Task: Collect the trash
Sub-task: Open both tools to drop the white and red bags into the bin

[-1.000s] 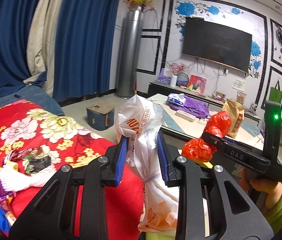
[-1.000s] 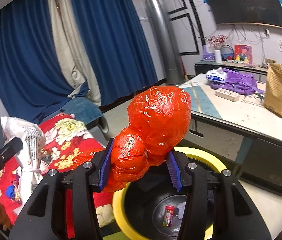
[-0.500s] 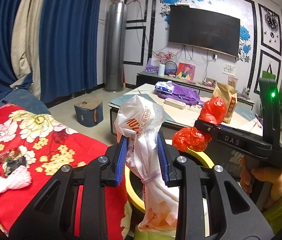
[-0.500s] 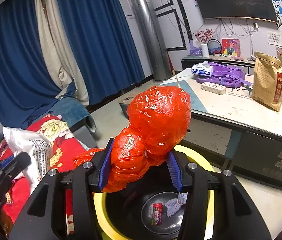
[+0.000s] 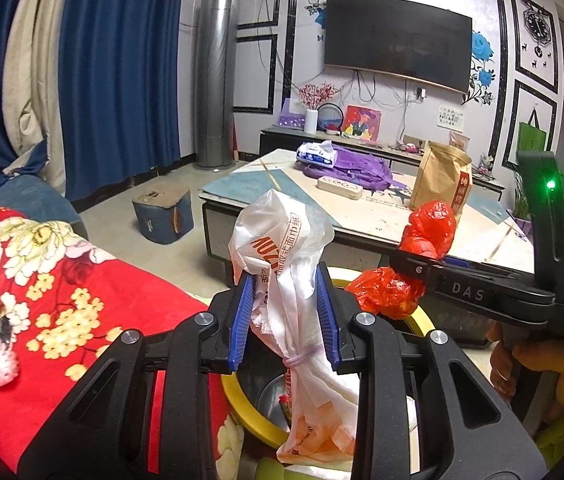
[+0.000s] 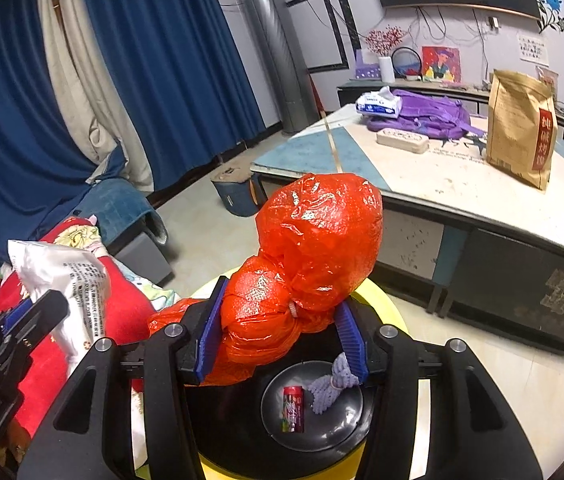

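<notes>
My left gripper (image 5: 286, 308) is shut on a tied white plastic bag (image 5: 282, 240) with orange print, whose lower part hangs down over the yellow-rimmed black bin (image 5: 241, 404). My right gripper (image 6: 279, 320) holds a knotted red plastic bag (image 6: 318, 240) straight above the bin's yellow rim (image 6: 382, 300). Its jaws are opening, with the red bag still between the pads. In the bin lie a small red wrapper (image 6: 293, 408) and a lilac knitted scrap (image 6: 330, 388). The left wrist view shows the right gripper (image 5: 406, 264) from the side, with the red bag (image 5: 430, 224).
A low table (image 6: 442, 184) stands just behind the bin, carrying a brown paper bag (image 6: 522, 128), a purple backpack and a power strip. A red floral blanket (image 5: 41, 280) lies to the left. A blue box (image 5: 161, 212) sits on the floor. A hand (image 5: 534, 360) grips the right tool.
Both grippers have moved from the blanket towards the bin and sunk; the bin's inside now lies below them. The right jaws stand slightly wider around the red bag.
</notes>
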Action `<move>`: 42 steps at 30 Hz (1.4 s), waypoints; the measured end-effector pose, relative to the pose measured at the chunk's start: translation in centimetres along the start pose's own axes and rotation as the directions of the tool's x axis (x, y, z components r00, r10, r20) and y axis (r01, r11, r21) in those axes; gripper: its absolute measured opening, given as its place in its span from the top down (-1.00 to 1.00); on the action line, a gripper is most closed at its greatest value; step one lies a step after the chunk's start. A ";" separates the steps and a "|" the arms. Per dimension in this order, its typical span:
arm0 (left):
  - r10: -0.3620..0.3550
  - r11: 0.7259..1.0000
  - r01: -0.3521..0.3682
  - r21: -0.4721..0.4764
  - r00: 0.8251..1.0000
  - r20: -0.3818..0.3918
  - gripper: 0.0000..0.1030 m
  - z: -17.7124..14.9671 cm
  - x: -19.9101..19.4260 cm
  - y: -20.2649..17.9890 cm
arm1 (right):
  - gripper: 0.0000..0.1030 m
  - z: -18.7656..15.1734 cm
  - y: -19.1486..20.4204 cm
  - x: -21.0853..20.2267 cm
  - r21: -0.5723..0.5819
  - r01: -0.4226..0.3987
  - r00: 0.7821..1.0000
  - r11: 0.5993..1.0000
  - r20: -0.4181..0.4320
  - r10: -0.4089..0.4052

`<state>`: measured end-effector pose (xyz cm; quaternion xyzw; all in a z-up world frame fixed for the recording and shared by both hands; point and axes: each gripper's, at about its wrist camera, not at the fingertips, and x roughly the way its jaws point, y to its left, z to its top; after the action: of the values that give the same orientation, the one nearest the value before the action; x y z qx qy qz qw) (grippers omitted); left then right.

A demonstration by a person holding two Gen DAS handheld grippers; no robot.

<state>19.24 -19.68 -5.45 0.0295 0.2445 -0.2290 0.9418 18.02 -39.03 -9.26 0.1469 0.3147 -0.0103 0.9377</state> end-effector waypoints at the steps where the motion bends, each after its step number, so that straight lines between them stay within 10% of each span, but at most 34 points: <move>1: -0.002 1.000 0.002 -0.004 1.000 -0.007 0.54 -0.1 0.3 0.0 | 0.02 0.0 0.0 0.1 0.004 0.001 1.000 1.000 -0.003 -0.001; 15: -0.032 0.994 0.025 -0.109 0.998 -0.060 0.21 -1.0 2.4 1.7 | -0.18 -0.5 -0.7 2.0 0.043 -0.004 0.998 0.999 -0.056 0.007; 28: -0.002 0.977 -0.004 -0.211 1.000 -0.029 -0.78 -0.4 0.7 4.5 | -0.46 -0.5 -1.0 2.3 0.057 0.002 0.998 0.998 -0.056 0.002; 42: 0.109 0.962 -0.105 -0.253 0.994 0.005 -0.78 0.4 -3.1 7.2 | -0.49 -0.2 2.6 0.2 -0.024 -0.094 0.996 0.995 -0.004 0.093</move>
<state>20.24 -12.07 -4.09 -0.0794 0.2609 -0.1451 0.9511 18.35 -36.46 -8.79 0.1503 0.3088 0.0376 0.9384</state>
